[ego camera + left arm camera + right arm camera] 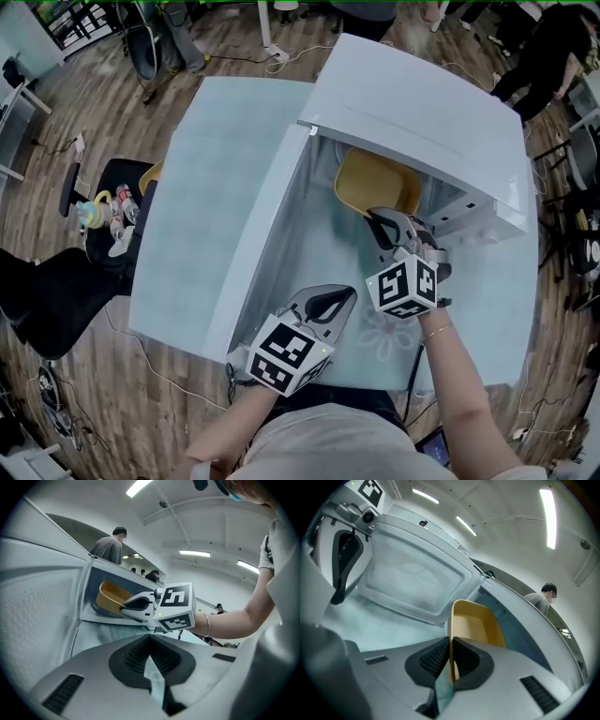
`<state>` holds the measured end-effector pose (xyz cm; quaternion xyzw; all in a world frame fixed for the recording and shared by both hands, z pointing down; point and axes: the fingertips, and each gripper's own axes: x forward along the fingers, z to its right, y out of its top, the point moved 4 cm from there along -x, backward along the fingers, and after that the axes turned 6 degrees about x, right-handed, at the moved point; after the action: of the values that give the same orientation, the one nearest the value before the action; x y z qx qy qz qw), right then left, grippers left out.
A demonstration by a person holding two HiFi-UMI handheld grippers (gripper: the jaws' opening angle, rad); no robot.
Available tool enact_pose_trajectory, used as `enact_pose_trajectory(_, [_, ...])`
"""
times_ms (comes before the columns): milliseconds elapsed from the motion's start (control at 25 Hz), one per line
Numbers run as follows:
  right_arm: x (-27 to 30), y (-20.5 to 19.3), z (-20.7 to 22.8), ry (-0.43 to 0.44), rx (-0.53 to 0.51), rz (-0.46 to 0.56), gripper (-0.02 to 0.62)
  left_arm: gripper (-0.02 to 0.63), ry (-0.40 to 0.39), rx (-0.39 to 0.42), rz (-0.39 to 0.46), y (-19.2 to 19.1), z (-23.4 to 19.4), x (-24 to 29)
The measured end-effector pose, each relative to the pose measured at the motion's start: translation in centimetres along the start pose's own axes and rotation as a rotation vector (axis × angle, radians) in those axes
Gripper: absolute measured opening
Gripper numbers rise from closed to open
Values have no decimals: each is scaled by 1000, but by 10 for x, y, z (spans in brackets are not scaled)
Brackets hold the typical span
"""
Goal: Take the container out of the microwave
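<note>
head: overhead, steeply down | gripper views: low, close | shared: microwave [412,103] interior

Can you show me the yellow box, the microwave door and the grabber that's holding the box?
yellow container [375,181]: head view, on its yellow inside.
microwave door [412,581]: right gripper view, on the door's inner window panel.
right gripper [380,222]: head view, between its fingertips, at the container's rim.
</note>
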<state>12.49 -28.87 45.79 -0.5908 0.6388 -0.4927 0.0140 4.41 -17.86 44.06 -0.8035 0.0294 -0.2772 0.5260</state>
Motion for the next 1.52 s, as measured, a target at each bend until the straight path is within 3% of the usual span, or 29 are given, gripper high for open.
enact_pose_trajectory(880, [-139,-33,-65,24,287,90,31,11,5,126,10,-4,79,-18])
enact_pose_trajectory(1360, [-209,-33,-74,19,572,270,31,11,66,190,27,11,101,-23])
enact_pose_trajectory(1520, [-229,-34,-72,3,601,321,31,11,82,202,49,18,106,-21])
